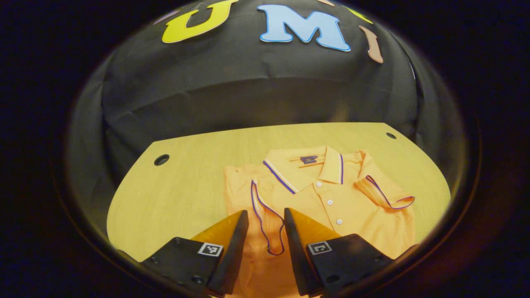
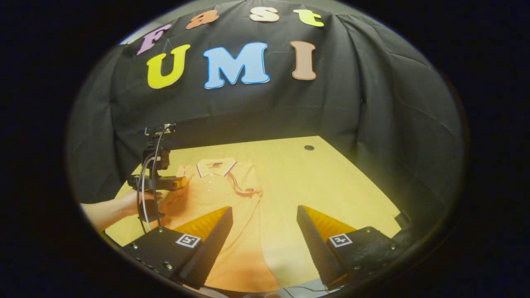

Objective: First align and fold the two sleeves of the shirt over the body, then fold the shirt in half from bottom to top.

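An orange polo shirt (image 1: 331, 198) with purple-and-white trim lies face up on the wooden table (image 1: 186, 186), collar toward the wall. Both sleeves are folded onto the body: one sleeve (image 1: 258, 203) runs down between my left gripper's fingers, the other sleeve (image 1: 385, 192) lies across the chest on the right. My left gripper (image 1: 265, 212) is open, its jaws on either side of the cuff's trim loop without pressing it. My right gripper (image 2: 264, 208) is wide open over the shirt's (image 2: 215, 190) lower side edge. In the right gripper view the left gripper (image 2: 165, 182) hangs over the shirt's far side, held by a hand (image 2: 124, 205).
Round cable holes sit near the table's far corners: a hole (image 1: 161, 159) on the left, a second hole (image 1: 391, 135) on the right, also the hole (image 2: 309, 147). Bare tabletop (image 2: 331, 186) lies right of the shirt. Black cloth walls close the booth behind the table.
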The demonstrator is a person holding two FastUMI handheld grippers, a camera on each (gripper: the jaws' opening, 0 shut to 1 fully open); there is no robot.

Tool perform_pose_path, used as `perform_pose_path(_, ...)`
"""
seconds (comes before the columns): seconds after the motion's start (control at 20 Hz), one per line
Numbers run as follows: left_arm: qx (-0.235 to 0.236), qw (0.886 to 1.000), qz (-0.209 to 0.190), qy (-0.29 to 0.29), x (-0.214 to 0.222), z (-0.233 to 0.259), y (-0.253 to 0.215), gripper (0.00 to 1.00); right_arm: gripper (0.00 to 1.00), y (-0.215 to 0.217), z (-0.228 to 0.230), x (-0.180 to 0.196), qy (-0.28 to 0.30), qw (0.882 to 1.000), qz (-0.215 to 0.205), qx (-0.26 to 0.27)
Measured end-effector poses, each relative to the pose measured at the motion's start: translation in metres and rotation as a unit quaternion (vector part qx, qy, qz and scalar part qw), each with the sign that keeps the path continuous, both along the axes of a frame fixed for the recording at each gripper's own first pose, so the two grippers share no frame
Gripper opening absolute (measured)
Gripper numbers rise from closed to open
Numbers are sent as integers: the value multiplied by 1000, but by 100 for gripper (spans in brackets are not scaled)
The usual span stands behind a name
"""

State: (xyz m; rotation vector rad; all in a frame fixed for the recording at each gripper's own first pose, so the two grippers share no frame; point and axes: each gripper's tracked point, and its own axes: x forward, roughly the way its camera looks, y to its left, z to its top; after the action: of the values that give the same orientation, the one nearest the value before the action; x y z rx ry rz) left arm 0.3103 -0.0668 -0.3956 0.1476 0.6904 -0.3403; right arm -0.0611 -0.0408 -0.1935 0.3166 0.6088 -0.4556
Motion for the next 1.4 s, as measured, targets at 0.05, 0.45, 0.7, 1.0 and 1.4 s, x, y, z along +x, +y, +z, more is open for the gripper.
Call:
perform_pose_path(0.05, -1, 1000, -1, 1, -8, 3, 1, 65, 97, 0, -3, -3, 0, 1000, 4, -4)
perform_pose_path(0.45, -19, 1000, 7, 5, -88, 31, 27, 92, 96, 13, -35, -25, 15, 999, 43, 7)
perform_pose_path(0.7, -10, 999, 18, 28, -143, 29, 50, 96, 96, 32, -60, -43, 36, 997, 68, 22)
perform_pose_path(1.0, -10, 999, 18, 42, -212, 27, 75, 96, 96, 60, -89, -65, 67, 992, 100, 38)
perform_pose_path(1.4, -5, 998, -1, 56, -303, 28, 107, 95, 96, 85, -122, -86, 101, 986, 116, 58)
